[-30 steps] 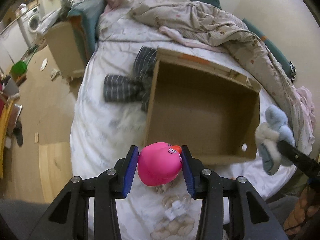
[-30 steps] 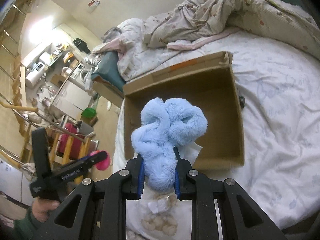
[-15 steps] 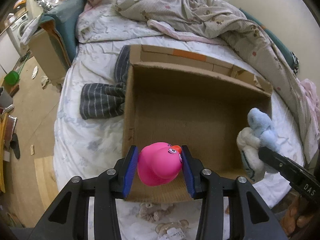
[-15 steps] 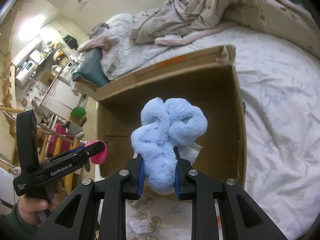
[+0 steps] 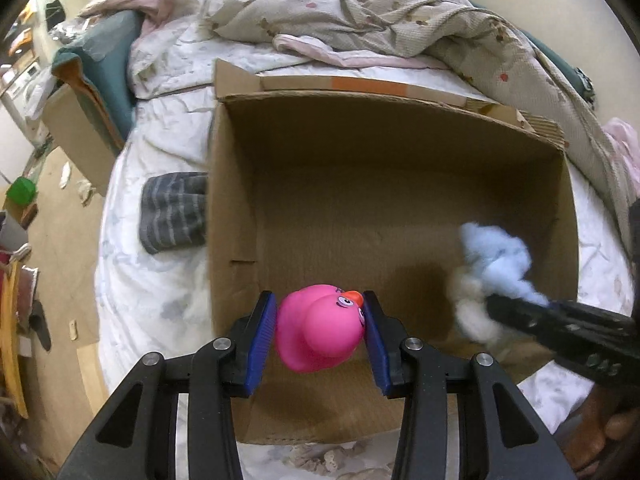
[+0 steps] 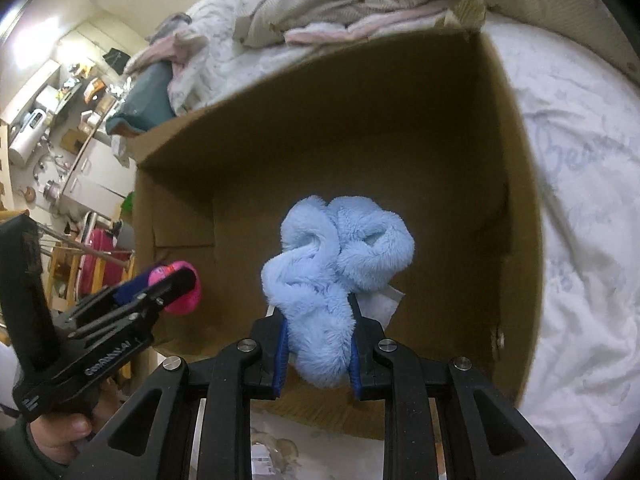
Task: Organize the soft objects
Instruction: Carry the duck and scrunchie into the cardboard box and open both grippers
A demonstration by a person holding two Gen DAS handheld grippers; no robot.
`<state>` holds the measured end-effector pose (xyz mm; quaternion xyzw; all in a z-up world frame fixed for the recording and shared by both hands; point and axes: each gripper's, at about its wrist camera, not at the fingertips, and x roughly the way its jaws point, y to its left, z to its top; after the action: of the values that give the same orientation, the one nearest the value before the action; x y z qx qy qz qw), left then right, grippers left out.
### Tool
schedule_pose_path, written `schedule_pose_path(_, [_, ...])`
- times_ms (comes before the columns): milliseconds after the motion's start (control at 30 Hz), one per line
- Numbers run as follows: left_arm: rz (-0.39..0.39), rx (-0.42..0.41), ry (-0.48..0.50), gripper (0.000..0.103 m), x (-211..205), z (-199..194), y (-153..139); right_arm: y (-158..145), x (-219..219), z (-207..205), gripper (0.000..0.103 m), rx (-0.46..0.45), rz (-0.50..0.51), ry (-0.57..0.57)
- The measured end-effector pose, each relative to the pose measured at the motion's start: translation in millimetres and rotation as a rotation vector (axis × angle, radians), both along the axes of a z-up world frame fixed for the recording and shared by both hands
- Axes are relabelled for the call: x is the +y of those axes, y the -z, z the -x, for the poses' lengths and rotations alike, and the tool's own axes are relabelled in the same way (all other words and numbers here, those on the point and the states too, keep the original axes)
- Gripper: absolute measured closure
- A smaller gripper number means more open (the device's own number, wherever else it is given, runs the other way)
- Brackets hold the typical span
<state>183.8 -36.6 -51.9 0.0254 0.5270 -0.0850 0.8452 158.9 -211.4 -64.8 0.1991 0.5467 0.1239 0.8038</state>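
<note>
I have the left gripper clamped on the pink duck, its blue pads pressing the duck's two sides, beak up at about one o'clock. The right gripper is closed on the blue plush, squeezing its lower end while the rest of it bulges out above the pads towards twelve.

Both toys hang over the open box, which sits on the bed. In the left view the box floor lies straight ahead at twelve, and the duck sits just inside the near wall, towards the left side. The plush is at three o'clock from the duck, near the right wall, well apart from it. In the right view the duck shows at nine o'clock.

What matters for my next move, as I judge it: each toy is already above bare cardboard, so the drop is straight down from the fingers, with no sideways shift needed. Neither hand looks clearly nearer the floor. A striped cloth lies outside the box's left wall.
</note>
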Motion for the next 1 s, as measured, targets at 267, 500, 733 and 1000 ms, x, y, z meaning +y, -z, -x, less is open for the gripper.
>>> schedule_pose_path(267, [0.005,-0.007,0.007,0.064,-5.6,-3.3,2.0,8.9,6.7,-4.6,0.077,0.03,0.019,-0.015])
schedule_pose_path(500, [0.0,0.006,-0.014,0.063,-4.6,-3.8,5.5,14.3,2.2,-4.6,0.076,0.056,0.022,0.012])
schedule_pose_path(733, [0.002,0.016,-0.022,0.063,-2.2,-3.6,5.8,16.9,5.0,-10.9,0.075,0.073,0.021,0.034])
schedule_pose_path(1000, [-0.002,-0.012,-0.019,0.043,-3.2,-1.8,-2.2,16.6,-1.3,-8.1,0.071,0.06,0.018,0.044])
